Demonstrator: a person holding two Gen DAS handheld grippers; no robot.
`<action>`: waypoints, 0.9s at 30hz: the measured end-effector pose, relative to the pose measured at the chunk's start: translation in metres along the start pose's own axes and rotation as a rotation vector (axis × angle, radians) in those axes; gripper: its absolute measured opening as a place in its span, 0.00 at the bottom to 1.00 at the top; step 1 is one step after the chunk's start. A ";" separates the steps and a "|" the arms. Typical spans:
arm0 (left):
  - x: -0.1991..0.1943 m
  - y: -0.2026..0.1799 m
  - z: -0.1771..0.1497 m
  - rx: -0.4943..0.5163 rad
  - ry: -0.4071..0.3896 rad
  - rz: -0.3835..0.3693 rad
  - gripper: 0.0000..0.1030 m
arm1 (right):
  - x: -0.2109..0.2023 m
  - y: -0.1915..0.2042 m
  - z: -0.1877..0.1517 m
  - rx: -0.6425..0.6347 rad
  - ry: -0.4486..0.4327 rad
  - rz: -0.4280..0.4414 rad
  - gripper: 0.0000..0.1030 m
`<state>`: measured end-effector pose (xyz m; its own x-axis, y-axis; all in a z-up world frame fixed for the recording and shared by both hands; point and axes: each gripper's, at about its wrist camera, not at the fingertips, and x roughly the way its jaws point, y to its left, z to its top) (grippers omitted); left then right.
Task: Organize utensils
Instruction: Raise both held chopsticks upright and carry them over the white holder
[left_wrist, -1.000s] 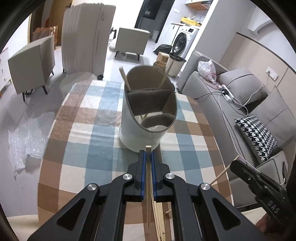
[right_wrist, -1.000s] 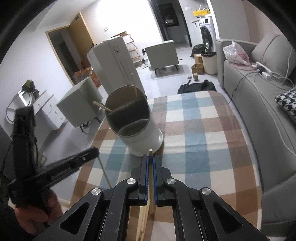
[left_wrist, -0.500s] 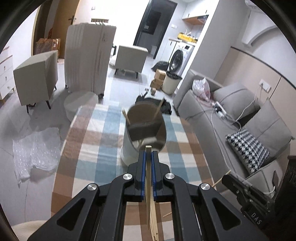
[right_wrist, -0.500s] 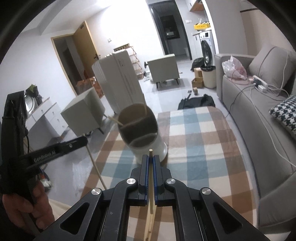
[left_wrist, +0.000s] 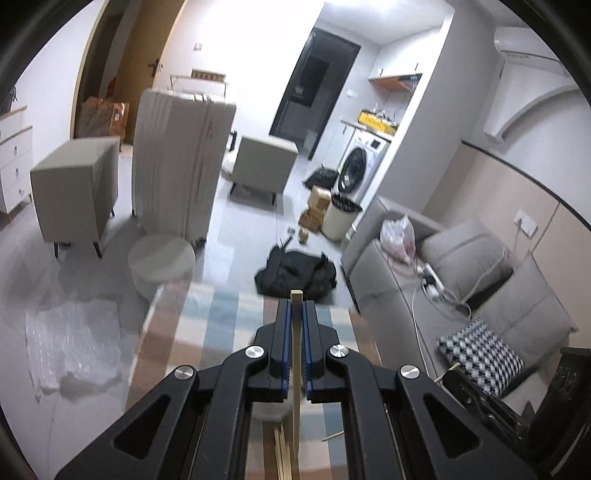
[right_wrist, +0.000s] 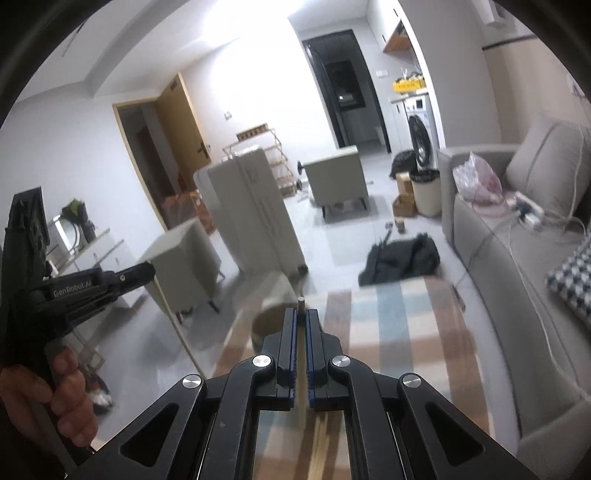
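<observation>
My left gripper (left_wrist: 296, 309) is shut on a pale wooden chopstick (left_wrist: 296, 354), whose square end sticks out past the blue pads. Under its fingers only a white sliver of the utensil holder (left_wrist: 269, 412) shows. My right gripper (right_wrist: 301, 316) is shut on another chopstick (right_wrist: 301, 303). The holder's brown rim (right_wrist: 266, 320) lies blurred just left of its fingers. Each view catches the other gripper: the left gripper (right_wrist: 144, 274) with its chopstick hanging down, and the right gripper (left_wrist: 451, 376) at the lower right. Loose chopsticks (left_wrist: 282, 454) lie on the table.
The checked tablecloth (left_wrist: 221, 317) covers the table below both grippers. A grey sofa (right_wrist: 517, 295) runs along the right side. Beyond the far edge are a black bag (left_wrist: 295, 275) on the floor, a white suitcase (left_wrist: 177, 162) and a round stool (left_wrist: 160, 260). A hand (right_wrist: 62, 387) holds the left gripper.
Both grippers have risen and tipped upward, each keeping its chopstick. The holder has slid from mid-view to under the fingers, and the room beyond the table now fills both views.
</observation>
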<state>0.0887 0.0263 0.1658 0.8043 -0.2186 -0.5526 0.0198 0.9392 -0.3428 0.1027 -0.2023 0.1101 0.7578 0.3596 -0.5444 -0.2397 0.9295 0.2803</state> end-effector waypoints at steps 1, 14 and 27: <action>0.003 0.001 0.008 0.002 -0.019 0.001 0.01 | 0.004 0.001 0.010 -0.005 -0.013 0.005 0.03; 0.060 0.025 0.041 -0.013 -0.183 0.006 0.01 | 0.096 0.028 0.075 -0.090 -0.045 0.069 0.03; 0.097 0.037 0.019 -0.014 -0.144 0.018 0.01 | 0.145 0.020 0.053 -0.084 0.044 0.068 0.03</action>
<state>0.1789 0.0450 0.1142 0.8814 -0.1606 -0.4442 -0.0031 0.9385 -0.3454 0.2396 -0.1364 0.0783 0.7113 0.4231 -0.5613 -0.3409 0.9060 0.2510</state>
